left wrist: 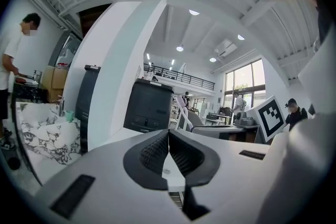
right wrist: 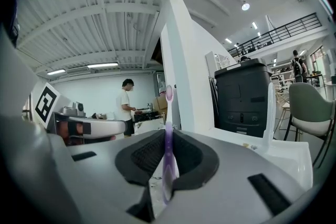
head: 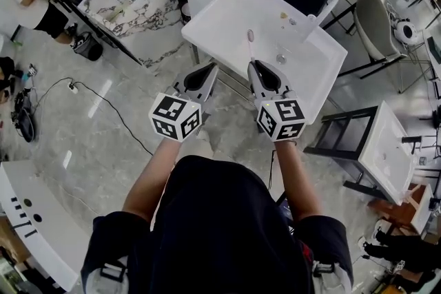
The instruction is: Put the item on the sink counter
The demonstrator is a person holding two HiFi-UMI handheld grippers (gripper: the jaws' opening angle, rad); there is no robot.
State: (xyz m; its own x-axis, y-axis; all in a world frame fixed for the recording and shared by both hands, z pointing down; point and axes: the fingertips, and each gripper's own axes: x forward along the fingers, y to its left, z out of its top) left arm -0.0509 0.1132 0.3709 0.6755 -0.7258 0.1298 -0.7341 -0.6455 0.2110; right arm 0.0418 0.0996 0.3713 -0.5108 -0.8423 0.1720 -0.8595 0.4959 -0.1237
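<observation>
Your dark shirt [head: 227, 231] fills the head view's foreground. Beyond it, the right gripper [head: 253, 67] carries a slim purple plastic toothbrush [head: 251, 45] over the white rectangular sink counter [head: 220, 17]. In the left gripper view, the left gripper [left wrist: 168, 134] is closed and empty. In the right gripper view, the jaws clamp the toothbrush's handle; lay it flat on bare counter just ahead before releasing.

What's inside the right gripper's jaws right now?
The right gripper is shut on a purple toothbrush; its head pokes past the jaw tips. The pads cover part of the handle.
</observation>
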